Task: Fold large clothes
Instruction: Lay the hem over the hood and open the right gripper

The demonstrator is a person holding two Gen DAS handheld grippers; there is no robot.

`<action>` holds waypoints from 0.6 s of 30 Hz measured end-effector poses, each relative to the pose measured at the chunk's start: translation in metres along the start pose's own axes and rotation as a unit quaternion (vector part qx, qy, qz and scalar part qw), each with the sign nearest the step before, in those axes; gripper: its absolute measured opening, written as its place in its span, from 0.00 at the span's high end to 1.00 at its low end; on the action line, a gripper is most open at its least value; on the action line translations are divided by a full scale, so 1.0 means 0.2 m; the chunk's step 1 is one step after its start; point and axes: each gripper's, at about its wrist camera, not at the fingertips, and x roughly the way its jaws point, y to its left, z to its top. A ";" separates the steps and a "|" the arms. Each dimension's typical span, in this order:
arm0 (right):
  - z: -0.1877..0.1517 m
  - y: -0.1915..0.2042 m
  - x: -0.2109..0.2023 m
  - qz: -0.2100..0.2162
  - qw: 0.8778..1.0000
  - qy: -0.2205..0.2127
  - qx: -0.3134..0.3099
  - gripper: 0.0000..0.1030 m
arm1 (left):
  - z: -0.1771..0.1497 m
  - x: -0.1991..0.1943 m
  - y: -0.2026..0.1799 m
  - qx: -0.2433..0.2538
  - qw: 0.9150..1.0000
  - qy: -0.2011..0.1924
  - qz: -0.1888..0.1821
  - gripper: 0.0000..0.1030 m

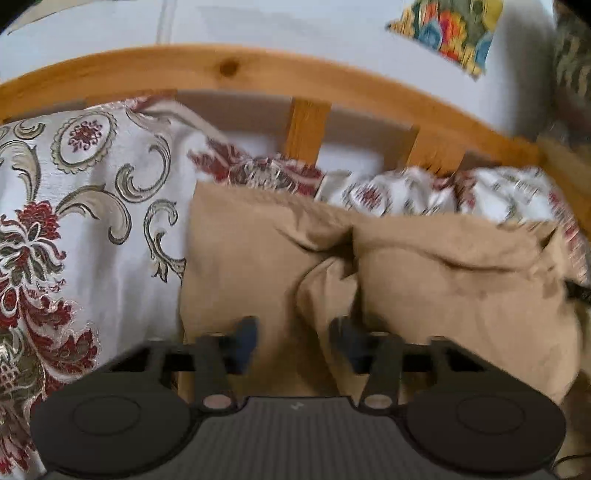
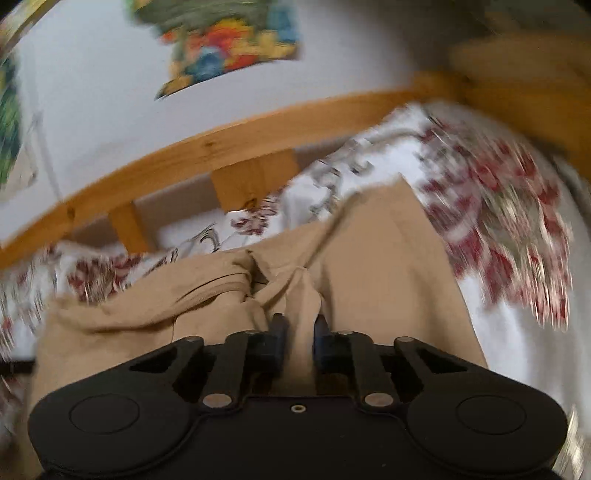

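A tan garment (image 1: 443, 295) lies crumpled on a floral bedspread (image 1: 92, 184), with a deep crease down its middle. My left gripper (image 1: 295, 343) hovers low over the garment's near part. Its jaws stand well apart around a raised ridge of the cloth, and I see no pinch. In the right wrist view the same tan garment (image 2: 369, 258) spreads ahead of my right gripper (image 2: 300, 332). The jaws there stand narrow and are shut on a bunched fold of it. Both views are blurred.
A wooden bed rail with upright slats (image 1: 258, 70) (image 2: 184, 158) runs behind the garment, with a white wall above it. A colourful picture (image 1: 450, 29) (image 2: 229, 48) hangs on that wall. The white-and-red bedspread (image 2: 498, 221) surrounds the garment.
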 end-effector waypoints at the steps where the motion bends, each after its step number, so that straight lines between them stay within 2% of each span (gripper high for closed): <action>1: 0.01 0.02 0.01 -0.004 1.000 -0.006 -0.014 0.88 | -0.01 0.02 -0.01 0.007 1.000 0.002 -0.003 0.77; 2: 0.02 0.03 0.03 -0.007 1.000 -0.013 -0.024 0.88 | -0.02 0.03 -0.02 0.015 1.000 -0.001 -0.006 0.83; 4: 0.04 0.04 0.07 -0.012 0.999 -0.023 -0.034 0.89 | -0.02 0.05 -0.07 0.047 0.999 -0.014 0.013 0.91; 6: 0.04 0.04 0.11 -0.019 0.999 -0.019 -0.024 0.89 | -0.02 0.06 -0.12 0.081 0.995 -0.030 0.041 0.91; 8: 0.01 0.02 0.14 -0.027 1.000 -0.010 -0.004 0.89 | -0.01 0.08 -0.12 0.084 0.995 -0.033 0.051 0.89; 10: -0.01 0.02 0.10 -0.032 0.999 -0.024 -0.001 0.88 | 0.00 0.06 -0.10 0.072 0.995 -0.035 0.052 0.71; 11: -0.02 0.03 0.06 -0.039 0.999 -0.033 -0.013 0.83 | -0.01 0.04 -0.07 0.060 0.996 -0.042 0.054 0.62; 12: -0.02 0.05 0.01 -0.047 0.998 -0.044 -0.028 0.78 | -0.02 0.01 -0.04 0.047 0.996 -0.048 0.057 0.39; 13: -0.03 0.07 -0.03 -0.053 0.996 -0.058 -0.047 0.72 | -0.03 -0.03 -0.03 0.029 0.996 -0.057 0.059 0.22; 14: -0.03 0.10 -0.08 -0.059 0.992 -0.081 -0.078 0.68 | -0.05 -0.08 -0.01 0.010 0.996 -0.073 0.053 0.16; 15: -0.03 0.14 -0.11 -0.066 0.985 -0.107 -0.115 0.58 | -0.07 -0.11 -0.01 0.001 0.995 -0.090 0.040 0.10; 17: -0.05 0.23 -0.15 -0.083 0.967 -0.155 -0.182 0.45 | -0.08 -0.16 -0.05 0.013 0.993 -0.112 0.020 0.10; 18: -0.05 0.28 -0.16 -0.079 0.960 -0.173 -0.206 0.41 | -0.08 -0.17 -0.09 0.023 0.992 -0.122 0.019 0.09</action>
